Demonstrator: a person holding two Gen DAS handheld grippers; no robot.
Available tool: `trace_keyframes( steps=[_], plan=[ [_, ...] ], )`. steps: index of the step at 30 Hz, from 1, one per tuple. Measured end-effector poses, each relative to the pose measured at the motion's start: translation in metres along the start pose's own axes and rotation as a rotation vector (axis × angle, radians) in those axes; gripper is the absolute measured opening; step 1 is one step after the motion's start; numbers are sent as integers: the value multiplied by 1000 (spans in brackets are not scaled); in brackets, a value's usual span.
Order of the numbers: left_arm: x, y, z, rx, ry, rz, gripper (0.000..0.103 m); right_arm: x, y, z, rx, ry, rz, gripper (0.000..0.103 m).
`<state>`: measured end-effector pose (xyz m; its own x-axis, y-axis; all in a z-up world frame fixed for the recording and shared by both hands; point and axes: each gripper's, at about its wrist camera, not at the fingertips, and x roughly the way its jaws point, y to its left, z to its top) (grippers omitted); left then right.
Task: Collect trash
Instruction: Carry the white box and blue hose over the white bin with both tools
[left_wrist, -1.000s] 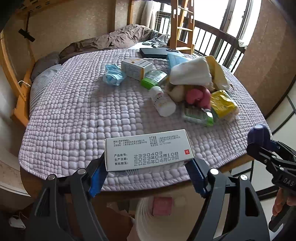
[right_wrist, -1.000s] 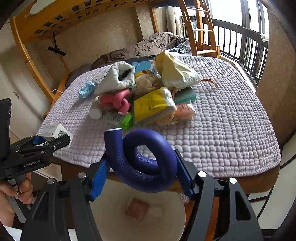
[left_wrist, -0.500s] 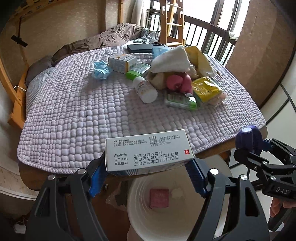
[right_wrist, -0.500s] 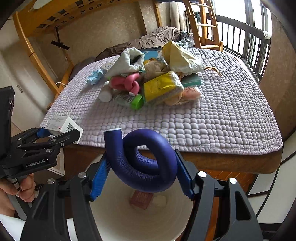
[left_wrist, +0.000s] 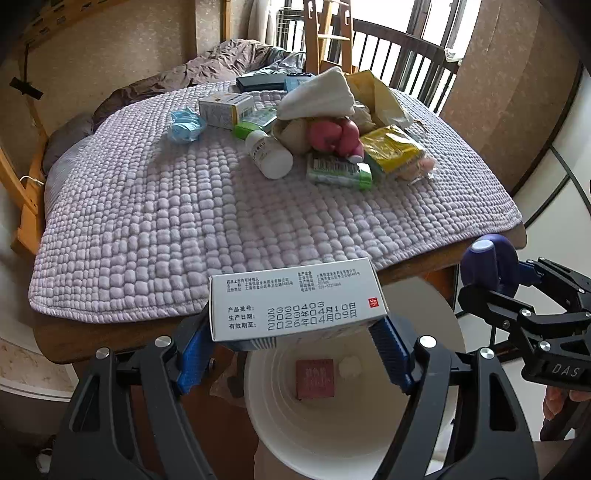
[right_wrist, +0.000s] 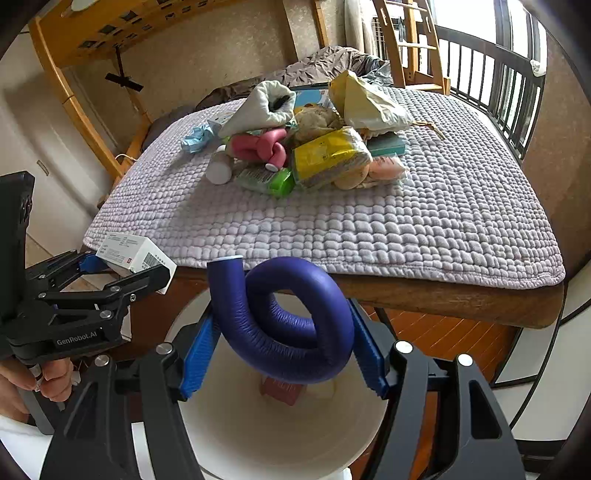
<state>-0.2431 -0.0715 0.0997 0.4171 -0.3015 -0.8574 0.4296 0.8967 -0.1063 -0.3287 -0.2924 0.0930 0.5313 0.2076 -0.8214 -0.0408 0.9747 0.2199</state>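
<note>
Both grippers have drawn back off the bed (left_wrist: 184, 206) and now hang over the bin (left_wrist: 454, 321), which fills the 6 o'clock part of each view. Left gripper (left_wrist: 295, 345) is clamped part-open on a white box (left_wrist: 295, 299); right gripper (right_wrist: 280, 343) is clamped part-open on a purple foam coil (right_wrist: 288, 321). To drop cleanly, each load should sit well inside the rim before the jaws spread, one at a time so they don't collide. Inside the bin lie a pink square (left_wrist: 315, 378) and a white wad (left_wrist: 350, 366). More litter sits piled on the bed at 12 o'clock.
</note>
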Motion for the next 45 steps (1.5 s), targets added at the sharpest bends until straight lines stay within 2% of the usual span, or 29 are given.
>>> trace_keyframes(
  steps=[24,45],
  plan=[
    [7,-18,-30,82,79,-11,78,7,5,-22,-29,51,1,65],
    [21,-24,-35,115,115,8,78,16,3,-31,-28,82,2,65]
  ],
)
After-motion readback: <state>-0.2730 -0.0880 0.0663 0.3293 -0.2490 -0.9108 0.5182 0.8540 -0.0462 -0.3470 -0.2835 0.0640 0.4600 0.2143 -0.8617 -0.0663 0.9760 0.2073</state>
